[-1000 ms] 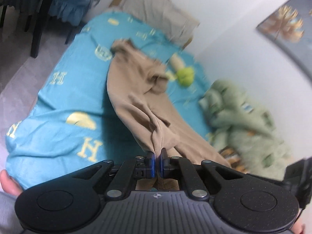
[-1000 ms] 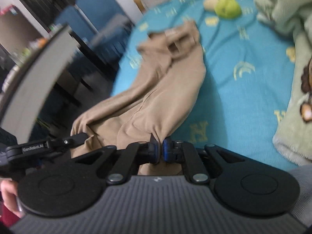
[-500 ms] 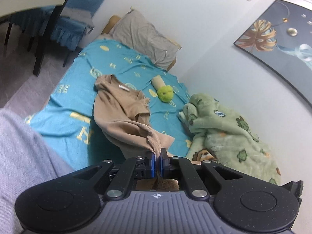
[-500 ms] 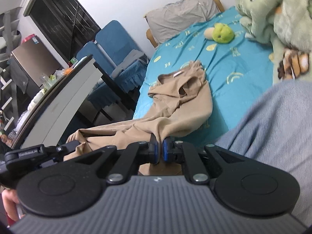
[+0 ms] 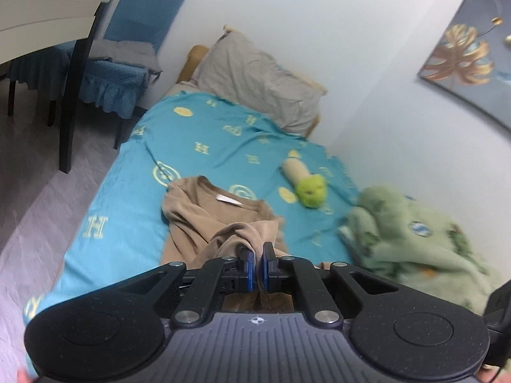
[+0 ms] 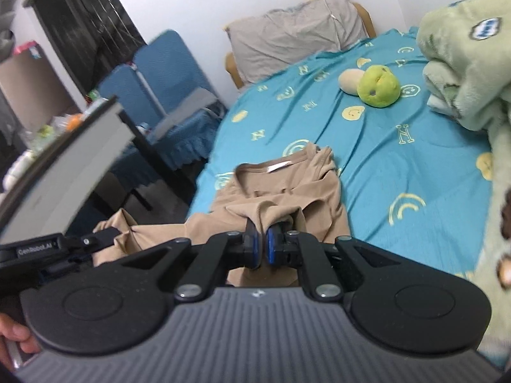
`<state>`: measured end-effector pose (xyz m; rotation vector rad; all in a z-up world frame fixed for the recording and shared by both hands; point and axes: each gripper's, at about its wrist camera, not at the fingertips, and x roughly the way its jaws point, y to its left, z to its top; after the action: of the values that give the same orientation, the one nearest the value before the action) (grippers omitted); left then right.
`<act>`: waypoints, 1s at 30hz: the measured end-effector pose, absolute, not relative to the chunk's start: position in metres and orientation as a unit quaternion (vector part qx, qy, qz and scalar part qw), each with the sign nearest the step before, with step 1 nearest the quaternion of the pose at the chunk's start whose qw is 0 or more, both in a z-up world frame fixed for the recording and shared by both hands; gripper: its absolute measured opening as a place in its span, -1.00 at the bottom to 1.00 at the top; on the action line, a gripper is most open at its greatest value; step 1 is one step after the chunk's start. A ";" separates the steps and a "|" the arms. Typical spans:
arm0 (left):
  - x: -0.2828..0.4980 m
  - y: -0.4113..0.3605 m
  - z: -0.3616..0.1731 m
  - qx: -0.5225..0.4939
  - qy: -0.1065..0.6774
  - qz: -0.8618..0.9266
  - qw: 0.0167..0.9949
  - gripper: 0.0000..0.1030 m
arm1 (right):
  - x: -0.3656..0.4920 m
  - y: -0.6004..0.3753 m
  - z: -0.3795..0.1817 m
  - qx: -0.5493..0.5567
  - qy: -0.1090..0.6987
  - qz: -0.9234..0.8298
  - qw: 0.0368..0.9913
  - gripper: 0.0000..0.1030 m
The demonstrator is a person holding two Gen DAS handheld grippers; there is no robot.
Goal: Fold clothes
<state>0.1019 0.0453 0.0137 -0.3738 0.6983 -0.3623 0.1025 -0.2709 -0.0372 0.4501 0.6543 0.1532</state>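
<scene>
A tan long-sleeved top [image 5: 207,220] lies on the teal bedsheet [image 5: 204,134], collar and white label toward the pillow. My left gripper [image 5: 258,255] is shut on a fold of its lower edge, cloth bunched over the blue pads. In the right wrist view the same tan top [image 6: 287,188] spreads in front of my right gripper [image 6: 261,239], which is shut on another bunch of its fabric. The left gripper's body [image 6: 41,249] shows at the left, with cloth stretched between the two. The part of the top under both grippers is hidden.
A grey pillow [image 5: 255,73] leans at the bed's head. A green plush toy [image 5: 309,188] lies past the top, and a rumpled green blanket [image 5: 415,239] fills the right side. Blue chairs [image 5: 127,63] and a table [image 5: 48,16] stand left of the bed.
Both grippers carried the top's lower edge forward over the bed toward its collar. The stretched-out garment is now doubled and shorter. The grey-clad leg has left both views.
</scene>
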 end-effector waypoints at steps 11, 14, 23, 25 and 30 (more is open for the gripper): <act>0.209 0.012 -0.101 -0.075 0.393 -0.121 0.909 -0.76 | 0.207 -0.264 -0.136 0.201 0.396 0.036 0.895 -0.78; 0.214 0.003 -0.112 -0.045 0.397 -0.122 0.908 -0.75 | 0.214 -0.261 -0.143 0.178 0.401 0.035 0.898 -0.76; 0.203 -0.004 -0.093 -0.019 0.367 -0.120 0.922 0.74 | 0.206 -0.261 -0.130 0.197 0.366 0.059 0.908 1.00; 0.195 -0.003 -0.081 -0.016 0.346 -0.112 0.932 0.91 | 0.195 -0.261 -0.123 0.202 0.356 0.053 0.911 1.00; 0.168 0.006 -0.061 -0.033 0.335 -0.103 0.936 0.96 | 0.168 -0.260 -0.107 0.216 0.333 0.039 0.917 1.00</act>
<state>0.1684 0.0062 -0.0607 -0.0672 0.6856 -0.2106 0.1677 -0.2605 -0.1068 0.4444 0.6846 0.0801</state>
